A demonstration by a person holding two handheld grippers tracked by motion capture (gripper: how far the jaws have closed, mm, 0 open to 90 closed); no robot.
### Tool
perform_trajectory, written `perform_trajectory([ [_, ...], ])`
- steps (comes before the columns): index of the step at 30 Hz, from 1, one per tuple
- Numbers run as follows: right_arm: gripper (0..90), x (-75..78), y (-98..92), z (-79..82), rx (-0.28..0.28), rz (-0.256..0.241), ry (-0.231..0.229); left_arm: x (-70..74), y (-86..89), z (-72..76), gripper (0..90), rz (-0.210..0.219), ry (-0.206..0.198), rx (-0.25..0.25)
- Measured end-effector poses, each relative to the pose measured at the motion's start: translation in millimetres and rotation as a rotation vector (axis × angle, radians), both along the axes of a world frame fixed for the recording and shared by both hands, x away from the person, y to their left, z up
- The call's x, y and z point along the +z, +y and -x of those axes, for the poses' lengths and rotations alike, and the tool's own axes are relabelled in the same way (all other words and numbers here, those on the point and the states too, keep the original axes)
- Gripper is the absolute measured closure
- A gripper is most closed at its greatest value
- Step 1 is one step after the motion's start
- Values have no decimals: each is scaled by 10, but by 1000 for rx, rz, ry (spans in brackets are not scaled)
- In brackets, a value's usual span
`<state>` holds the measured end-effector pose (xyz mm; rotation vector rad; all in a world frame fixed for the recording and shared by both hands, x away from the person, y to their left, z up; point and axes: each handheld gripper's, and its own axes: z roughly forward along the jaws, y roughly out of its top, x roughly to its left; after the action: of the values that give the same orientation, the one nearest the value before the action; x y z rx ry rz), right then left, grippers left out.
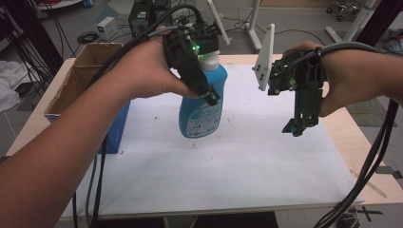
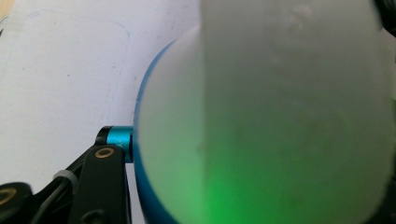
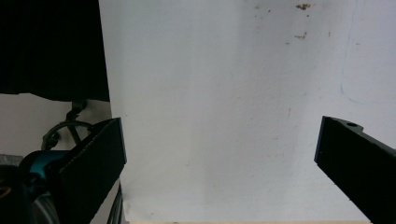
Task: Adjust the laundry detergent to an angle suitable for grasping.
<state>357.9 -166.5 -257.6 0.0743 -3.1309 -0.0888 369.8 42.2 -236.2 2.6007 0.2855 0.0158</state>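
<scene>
DONE: blue plastic detergent bottle with white cap (image 1: 202,102) gripped near its top by left gripper (image 1: 199,76), fingers pinching it, held upright over white-covered tabletop (image 1: 247,161) | LEFT: placement judged pending | right gripper (image 1: 298,124) hovering apart, fingers spread, empty

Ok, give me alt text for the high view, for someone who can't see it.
The left gripper clamps a blue detergent bottle standing on a white mat. The right gripper hangs open, pointing down above the mat, and a cardboard box sits at left.
</scene>
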Motion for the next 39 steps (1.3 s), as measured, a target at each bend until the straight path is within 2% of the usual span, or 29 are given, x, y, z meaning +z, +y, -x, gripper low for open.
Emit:
perform_trajectory([
  [3,13,-19,36,-50,11,-5,4,-32,56,27,423,5,9,-43],
  [5,13,-40,55,-81,13,-7,6,-53,90,53,423,6,17,-89],
  [6,13,-40,55,-81,13,-7,6,-53,90,53,423,6,17,-89],
  [8,13,-62,80,-119,9,-3,9,-82,118,84,423,8,24,-152],
  [10,13,-67,88,-130,10,-2,12,-94,127,96,423,9,31,-168],
  [11,13,-81,102,-153,15,-6,12,-114,144,111,423,10,33,-209],
  [12,13,-84,106,-156,12,-5,12,-126,153,120,423,12,34,-228],
  [14,13,-87,109,-161,13,-3,10,-139,162,132,423,19,38,-244],
  [15,13,-93,113,-167,15,-1,13,-162,176,149,423,23,42,-280],
  [17,13,-96,113,-168,14,-3,12,-175,179,161,423,26,47,-292],
  [18,13,-98,112,-167,9,0,10,-200,183,188,423,31,44,-322],
  [19,13,-98,112,-167,9,0,10,-200,183,188,423,31,44,-322],
  [20,13,-98,112,-167,5,2,9,-217,186,206,423,27,30,-362],
  [26,13,-94,115,-173,8,4,11,-265,229,213,423,43,29,-417],
  [27,13,-92,114,-177,11,3,12,-290,253,222,423,54,30,-443],
  [28,13,-92,114,-177,11,3,12,-290,253,222,423,54,30,-443],
  [29,13,-84,110,-180,7,3,11,-315,275,225,423,65,29,-479],
  [32,13,-84,107,-188,4,5,13,-361,295,230,423,79,41,-510],
  [35,13,-88,107,-193,4,5,11,-394,296,221,423,74,48,-526],
  [37,13,-95,115,-196,5,7,12,-442,288,219,423,56,29,-552],
  [39,13,-96,120,-195,6,7,12,-466,291,220,423,51,14,-556],
])
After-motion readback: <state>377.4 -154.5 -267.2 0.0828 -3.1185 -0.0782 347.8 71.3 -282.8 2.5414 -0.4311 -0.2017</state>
